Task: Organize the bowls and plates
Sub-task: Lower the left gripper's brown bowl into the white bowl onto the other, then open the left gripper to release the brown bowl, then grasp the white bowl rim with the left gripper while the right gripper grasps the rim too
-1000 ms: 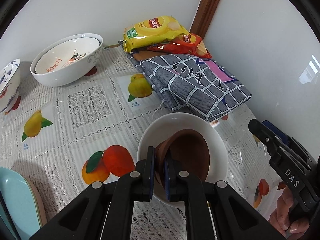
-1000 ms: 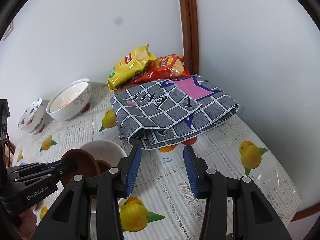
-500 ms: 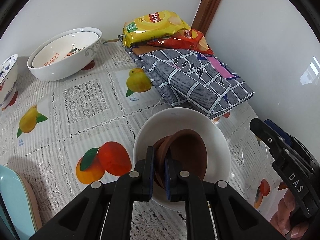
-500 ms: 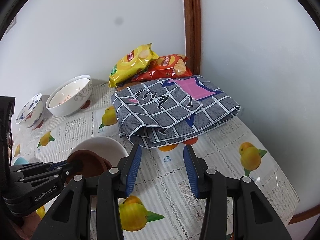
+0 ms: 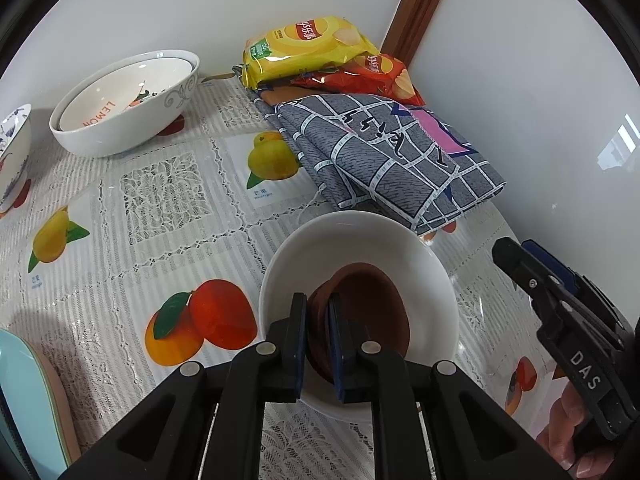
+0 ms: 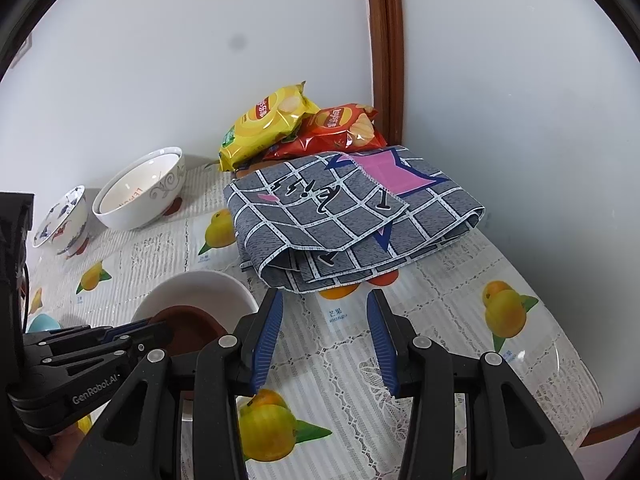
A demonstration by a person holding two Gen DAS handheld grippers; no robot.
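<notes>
My left gripper point(image 5: 318, 304) is shut on the rim of a small brown bowl point(image 5: 368, 304) and holds it tilted inside a white bowl point(image 5: 352, 236) on the fruit-print tablecloth. Both bowls also show in the right wrist view, the brown one point(image 6: 188, 320) inside the white one point(image 6: 200, 288). My right gripper point(image 6: 324, 300) is open and empty, above the table to the right of the white bowl. Two nested white bowls point(image 5: 124, 108) stand at the back left, also seen in the right wrist view point(image 6: 140, 192). A blue-patterned bowl point(image 5: 12, 152) stands further left.
A folded grey checked cloth point(image 5: 384, 160) lies just behind the white bowl. Yellow point(image 5: 304, 46) and red point(image 5: 360, 80) crisp bags lie in the corner by the wall. A light blue plate stack point(image 5: 24, 400) sits at the near left. The table edge point(image 6: 592, 380) is at the right.
The brown bowl has sunk lower into the white bowl, still in my left gripper. The right gripper has barely moved.
</notes>
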